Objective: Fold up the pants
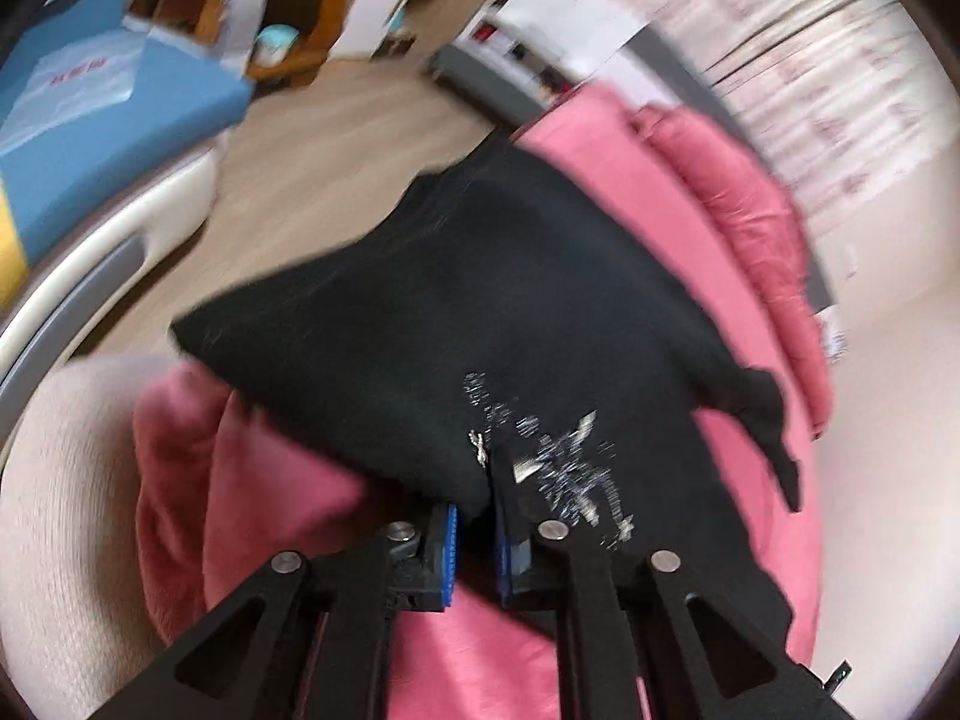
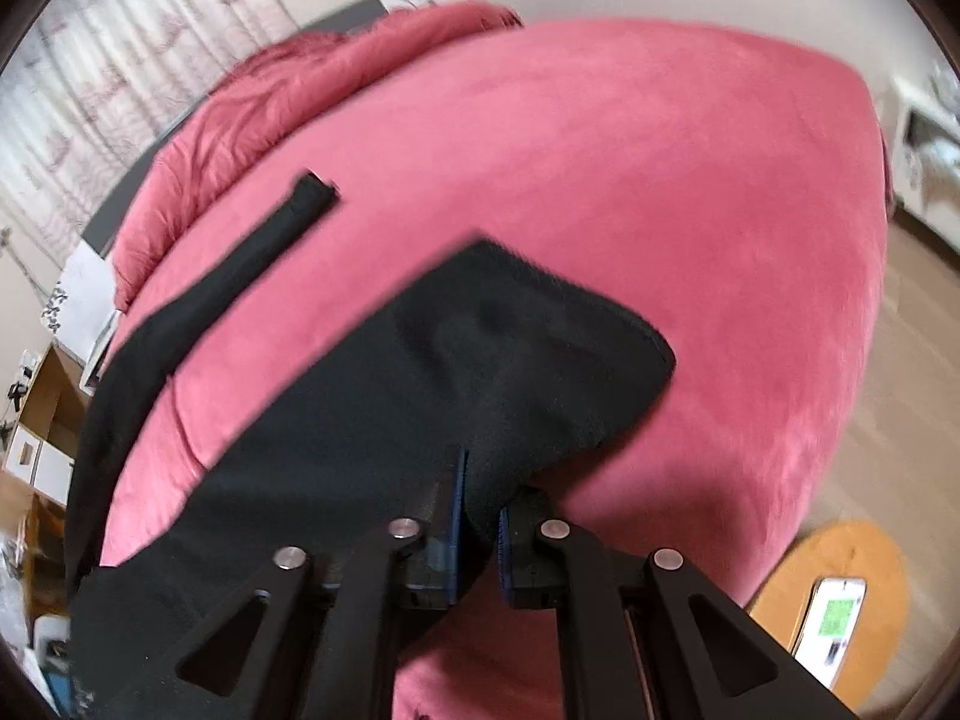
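The black pants (image 1: 456,312) with a silver print (image 1: 564,456) hang over the pink bed cover (image 1: 600,144). My left gripper (image 1: 474,516) is shut on the pants' edge beside the print and holds it lifted. In the right wrist view the black pants (image 2: 360,420) spread over the pink bed (image 2: 600,180), with one narrow leg or strap (image 2: 276,240) trailing toward the far left. My right gripper (image 2: 480,504) is shut on a bunched corner of the pants. Both views are motion-blurred.
A blue mat (image 1: 90,120) and white furniture lie left on the wooden floor (image 1: 336,144). Curtains (image 1: 810,48) hang behind the bed. A round orange stool (image 2: 840,588) with a phone (image 2: 834,624) stands at the right. Boxes (image 2: 42,420) stand at the left.
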The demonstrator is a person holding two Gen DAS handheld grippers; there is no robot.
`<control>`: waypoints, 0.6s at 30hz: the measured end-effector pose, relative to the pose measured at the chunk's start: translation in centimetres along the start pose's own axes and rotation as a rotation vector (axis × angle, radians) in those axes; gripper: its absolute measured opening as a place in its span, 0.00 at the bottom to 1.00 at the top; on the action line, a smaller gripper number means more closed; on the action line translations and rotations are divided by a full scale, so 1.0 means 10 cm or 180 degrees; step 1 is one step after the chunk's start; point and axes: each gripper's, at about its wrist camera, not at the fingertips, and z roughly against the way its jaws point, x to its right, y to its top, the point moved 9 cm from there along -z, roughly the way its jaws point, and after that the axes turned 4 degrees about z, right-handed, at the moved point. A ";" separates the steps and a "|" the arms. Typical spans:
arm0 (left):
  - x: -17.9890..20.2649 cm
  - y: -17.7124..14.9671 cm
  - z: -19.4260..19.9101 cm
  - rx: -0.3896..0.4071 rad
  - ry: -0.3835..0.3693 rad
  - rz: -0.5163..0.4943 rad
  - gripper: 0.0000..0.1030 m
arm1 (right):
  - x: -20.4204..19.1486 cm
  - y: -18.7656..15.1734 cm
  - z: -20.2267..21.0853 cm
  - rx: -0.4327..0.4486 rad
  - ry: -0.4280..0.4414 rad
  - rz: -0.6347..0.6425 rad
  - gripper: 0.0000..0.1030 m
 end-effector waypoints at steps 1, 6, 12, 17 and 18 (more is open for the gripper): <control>-0.06 0.00 0.00 -0.0046 0.0055 0.0100 0.15 | 0.06 -0.02 0.00 -0.0017 -0.0008 -0.0059 0.26; -0.44 0.15 0.47 0.0403 0.0235 0.0771 0.20 | 0.42 0.21 0.29 0.0374 -0.0279 -0.0275 0.40; 0.32 0.30 0.57 0.0601 -0.0241 0.0258 0.23 | 0.26 0.72 0.47 0.0690 -0.0268 -0.0076 0.42; 1.33 0.12 -0.21 0.0122 -0.0657 -0.0382 0.30 | -0.36 1.03 -0.05 0.0410 0.0303 -0.0153 0.42; 1.50 0.08 -0.36 0.0035 -0.0649 -0.0538 0.30 | -0.45 1.07 -0.15 0.0347 0.0364 -0.0172 0.42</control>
